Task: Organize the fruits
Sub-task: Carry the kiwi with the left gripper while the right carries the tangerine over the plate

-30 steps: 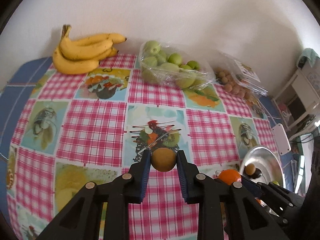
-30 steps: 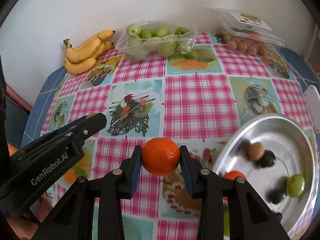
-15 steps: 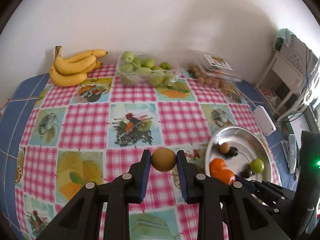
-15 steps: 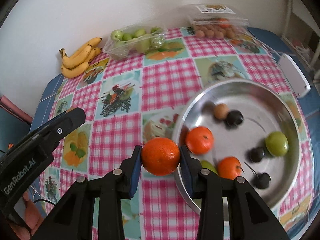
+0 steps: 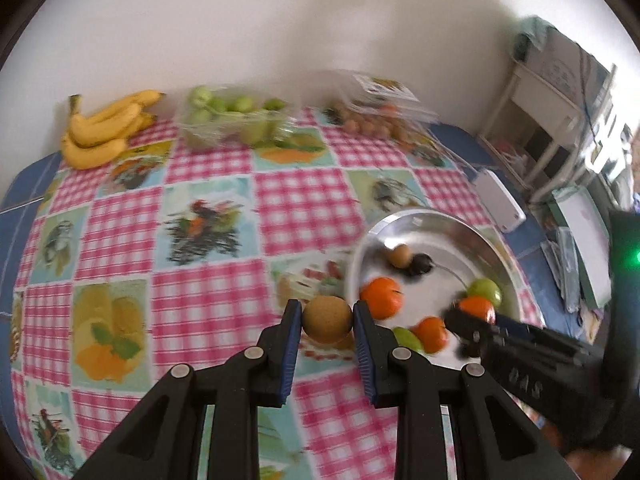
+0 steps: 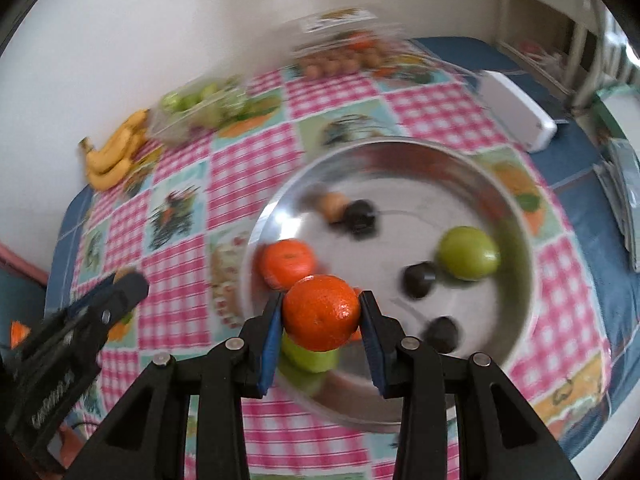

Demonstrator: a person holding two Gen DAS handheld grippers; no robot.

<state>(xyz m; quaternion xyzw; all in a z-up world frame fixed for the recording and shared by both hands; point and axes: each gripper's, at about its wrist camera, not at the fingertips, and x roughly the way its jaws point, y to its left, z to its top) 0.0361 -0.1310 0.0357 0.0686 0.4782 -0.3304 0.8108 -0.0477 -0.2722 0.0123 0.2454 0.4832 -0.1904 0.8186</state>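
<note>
Since the earlier frames both grippers have carried their fruit sideways toward the steel bowl [image 6: 516, 216], which now fills the right wrist view. The right gripper [image 6: 322, 316] clamps an orange [image 6: 320, 312] above the bowl's rim at about 7 o'clock. The left gripper [image 5: 327, 320] pinches a brown round fruit [image 5: 327, 319] over the checked tablecloth [image 5: 200, 304], just outside the bowl at 9 o'clock.
</note>
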